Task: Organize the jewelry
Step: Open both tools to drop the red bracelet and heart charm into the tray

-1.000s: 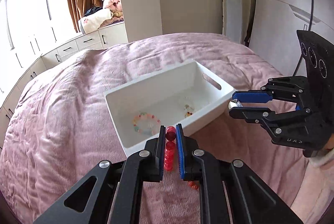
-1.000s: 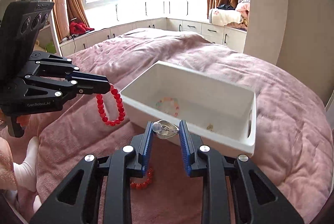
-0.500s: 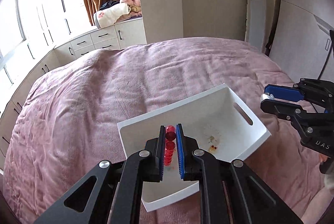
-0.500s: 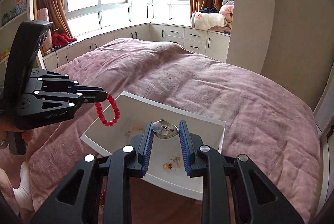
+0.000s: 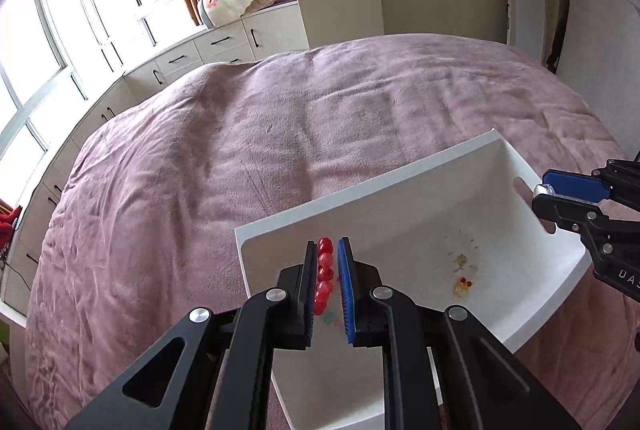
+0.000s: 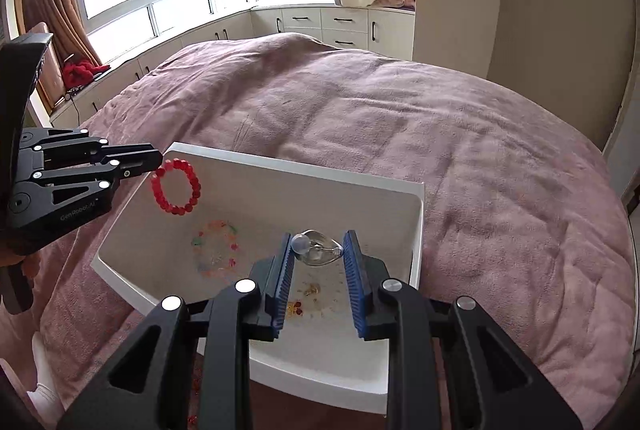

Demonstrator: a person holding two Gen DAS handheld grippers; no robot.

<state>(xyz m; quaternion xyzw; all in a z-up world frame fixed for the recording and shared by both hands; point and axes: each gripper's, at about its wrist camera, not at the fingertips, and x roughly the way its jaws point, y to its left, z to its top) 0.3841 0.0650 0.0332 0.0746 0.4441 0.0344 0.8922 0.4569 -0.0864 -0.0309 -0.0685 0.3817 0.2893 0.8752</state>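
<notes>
A white bin [image 5: 360, 189] [image 6: 296, 169] sits on the pink bed. My left gripper [image 5: 325, 250] [image 6: 158, 163] is shut on a red bead bracelet [image 5: 324, 274] [image 6: 176, 185], which hangs above the bin's left end. My right gripper [image 6: 317, 250] [image 5: 538, 195] is shut on a clear heart-shaped pendant [image 6: 318, 252] above the bin's middle. A pastel bead bracelet [image 6: 216, 250] and small gold and red pieces [image 6: 308, 294] [image 5: 462, 280] lie on the bin floor.
The pink blanket [image 6: 400, 117] covers the bed all around the bin. A few red beads [image 6: 194, 384] lie on the blanket by the bin's near edge. White drawers [image 6: 344, 29] run under the windows behind the bed.
Both grippers have risen and moved forward over the bin, each keeping hold of its piece. The red bracelet now hangs over the bin instead of beside it.
</notes>
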